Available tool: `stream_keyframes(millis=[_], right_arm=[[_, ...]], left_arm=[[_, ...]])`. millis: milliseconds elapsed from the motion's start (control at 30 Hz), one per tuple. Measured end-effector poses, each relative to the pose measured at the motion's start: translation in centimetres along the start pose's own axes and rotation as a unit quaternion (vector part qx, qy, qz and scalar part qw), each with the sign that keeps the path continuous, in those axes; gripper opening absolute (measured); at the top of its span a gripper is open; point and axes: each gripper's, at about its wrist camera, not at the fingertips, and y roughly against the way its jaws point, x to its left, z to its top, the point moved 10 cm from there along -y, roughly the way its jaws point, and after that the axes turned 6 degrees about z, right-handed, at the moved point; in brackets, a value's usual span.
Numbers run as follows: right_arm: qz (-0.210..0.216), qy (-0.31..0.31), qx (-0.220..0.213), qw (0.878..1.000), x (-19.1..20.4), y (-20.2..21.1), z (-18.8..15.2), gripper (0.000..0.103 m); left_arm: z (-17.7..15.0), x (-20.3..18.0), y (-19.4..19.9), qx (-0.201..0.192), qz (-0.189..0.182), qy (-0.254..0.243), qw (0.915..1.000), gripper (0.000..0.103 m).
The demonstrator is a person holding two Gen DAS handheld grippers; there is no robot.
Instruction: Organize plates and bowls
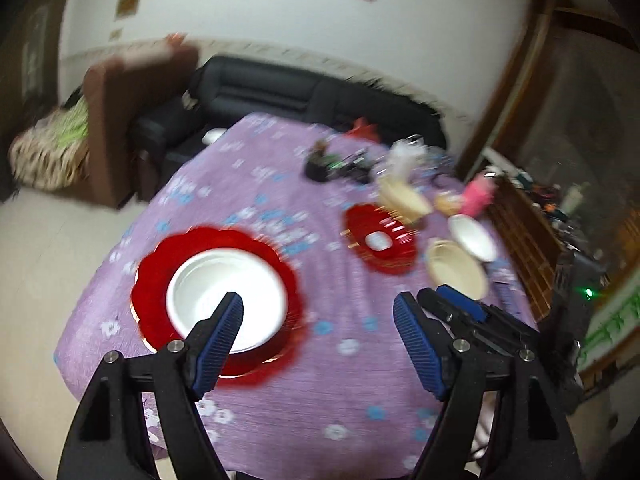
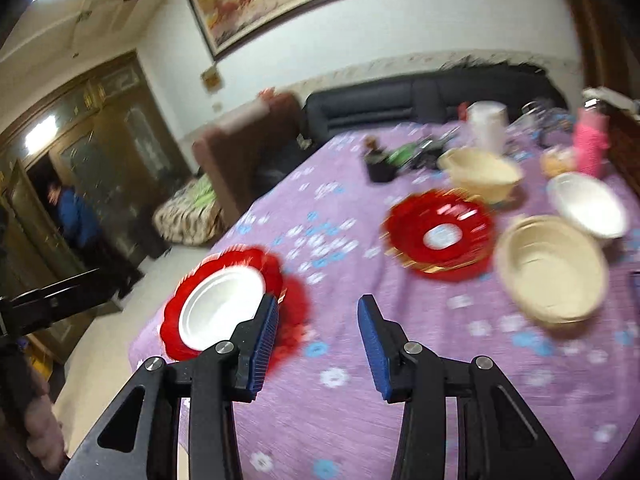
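White bowl point(image 1: 226, 300) sits inside a red scalloped plate point(image 1: 156, 280) near the left front edge of the desk point(image 1: 320, 380), which is covered with a purple flowered cloth. Further back, near the middle, there's a second red plate point(image 1: 378, 240) with a pale centre and nothing stacked on it. Right of that are a cream bowl point(image 1: 456, 268) and a white bowl point(image 1: 472, 236) just beside each other, and another cream bowl point(image 2: 480, 172) sits behind the red plate. Left tongs point(image 1: 318, 344) are spread wide with nothing between them, hanging above the cloth in front of the stacked plate. Right tongs point(image 2: 318, 344) are spread too, a bit narrower, also empty, off the desk surface. Everything's pretty blurry. Behind the desk there's a dark sofa point(image 1: 312, 96) and a pink bottle point(image 2: 588, 148) at the far right.
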Motion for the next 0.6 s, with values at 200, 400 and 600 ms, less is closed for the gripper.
stream_keyframes(millis=[200, 400, 600], right_arm=[[-0.043, 0.011, -0.077, 0.996, -1.7, 12.3, 5.7, 0.045], [-0.109, 0.059, -0.172, 0.977, 1.7, 27.8, 14.3, 0.052], [-0.208, 0.112, -0.247, 0.94, 6.7, 40.7, 23.7, 0.072]], left_arm=[[3.2, -6.4, 7.6, -0.034, -0.063, -0.038, 0.9967, 0.077], [8.3, -11.1, 18.1, -0.101, -0.081, -0.089, 0.9877, 0.079], [14.8, -10.8, 26.0, -0.184, -0.011, -0.104, 0.9773, 0.092]])
